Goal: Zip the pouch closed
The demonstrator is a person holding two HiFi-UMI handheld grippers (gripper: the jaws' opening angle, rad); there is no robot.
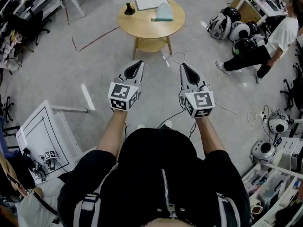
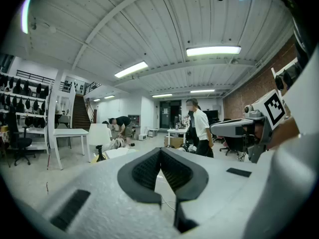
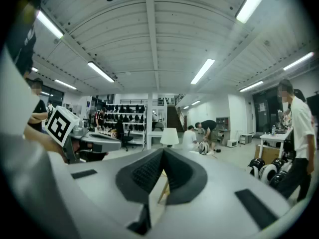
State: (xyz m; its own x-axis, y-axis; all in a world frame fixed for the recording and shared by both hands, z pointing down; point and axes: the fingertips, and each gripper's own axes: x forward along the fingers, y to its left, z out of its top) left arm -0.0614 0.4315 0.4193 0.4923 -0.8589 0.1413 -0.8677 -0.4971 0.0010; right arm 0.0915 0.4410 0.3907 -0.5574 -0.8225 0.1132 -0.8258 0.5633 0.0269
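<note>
Now the left grey claw (image 1: 140, 63) and the right grey claw (image 1: 183, 65) are shut tight, holding nothing, far from the soft teal pouch (image 1: 164, 12) on the round wooden table (image 1: 142, 30).

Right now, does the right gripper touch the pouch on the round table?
Apart. In the head view, bare floor lies between the right gripper and the pouch on the table.
</note>
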